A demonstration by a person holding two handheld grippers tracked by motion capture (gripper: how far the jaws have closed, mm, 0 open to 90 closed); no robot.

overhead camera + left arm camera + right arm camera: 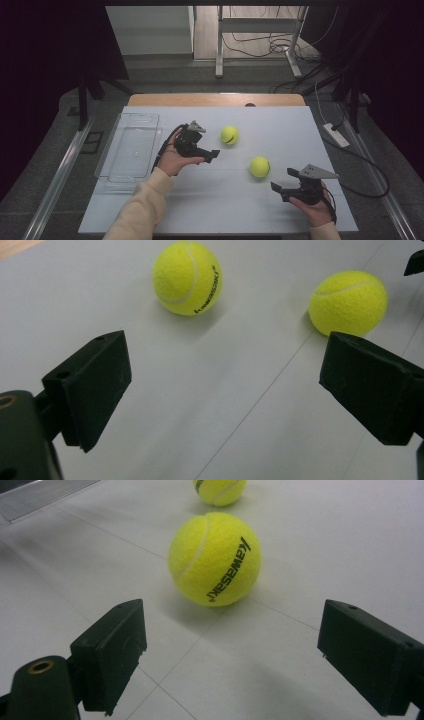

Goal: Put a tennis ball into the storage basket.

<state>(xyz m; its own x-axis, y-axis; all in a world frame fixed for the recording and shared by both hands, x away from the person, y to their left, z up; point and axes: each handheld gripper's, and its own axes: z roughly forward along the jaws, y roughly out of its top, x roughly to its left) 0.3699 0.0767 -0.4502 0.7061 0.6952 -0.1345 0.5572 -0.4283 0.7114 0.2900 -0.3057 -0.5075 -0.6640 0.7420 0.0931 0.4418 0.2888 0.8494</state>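
Note:
Two yellow tennis balls lie on the white table top (220, 200). The farther ball (229, 135) (187, 277) (220, 490) rests just right of my left gripper (207, 144) (225, 390), whose jaws stand wide open with nothing between them. The nearer ball (259, 167) (348, 302) (215, 559) sits a short way ahead of my right gripper (284, 180) (230, 660), also wide open and empty, aimed at it from the near right. In the left gripper view a tip of the right gripper (415, 262) pokes in at the top right.
A clear plastic tray (127, 117) (40, 497) sits empty at the table's left side, beside the left hand. The table's wooden far edge (215, 99) lies beyond the white top. Cables and a metal frame are on the floor behind.

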